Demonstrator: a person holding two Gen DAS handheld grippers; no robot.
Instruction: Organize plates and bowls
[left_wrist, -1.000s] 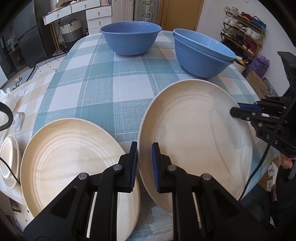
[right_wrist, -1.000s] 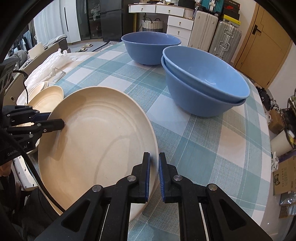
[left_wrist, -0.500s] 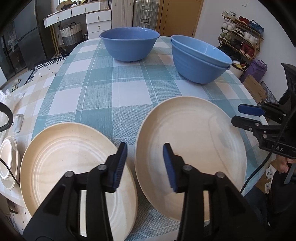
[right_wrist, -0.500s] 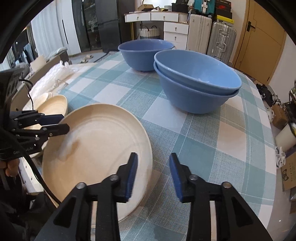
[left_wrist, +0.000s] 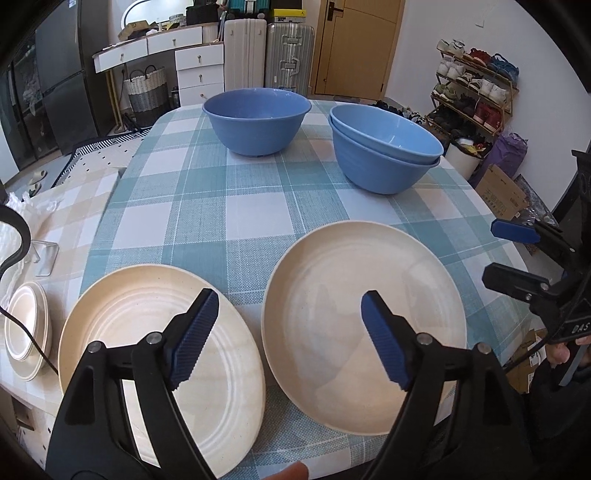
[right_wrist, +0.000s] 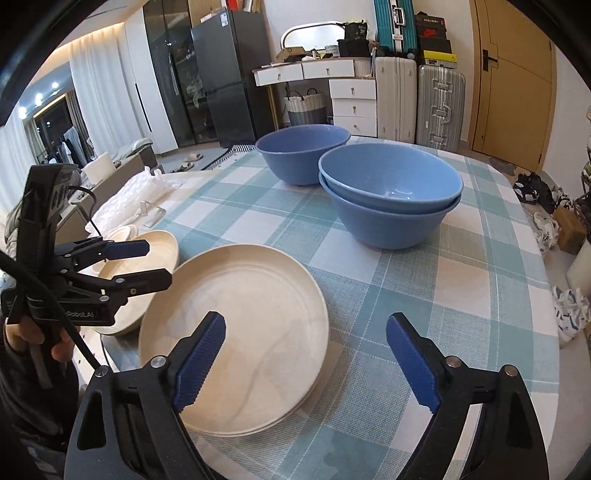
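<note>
— Where are the plates?
— Both cream plates (left_wrist: 364, 291) (left_wrist: 129, 314) lie at the table's (left_wrist: 236, 206) near edge; blue bowls (left_wrist: 384, 147) toward the far edge
— Grippers?
— Left gripper (left_wrist: 288, 338) and right gripper (right_wrist: 306, 360) spread wide, grasping nothing

Two cream plates (left_wrist: 364, 306) (left_wrist: 155, 343) lie flat side by side (rims near), behind them nested blue bowls (left_wrist: 384, 155) beside a single bowl (left_wrist: 256, 123).

Matt, faintly speckled cream plates (left_wrist: 364, 314) with ringed rims lie on the desk's coarse woven checked cloth (left_wrist: 236, 206). The blue bowls (right_wrist: 391, 195) look smooth with a soft sheen. Each hand-held gripper (left_wrist: 288, 338) is black plastic, its ribbed blue pads (left_wrist: 384, 341) rubbery, with small metal rivets.
</note>
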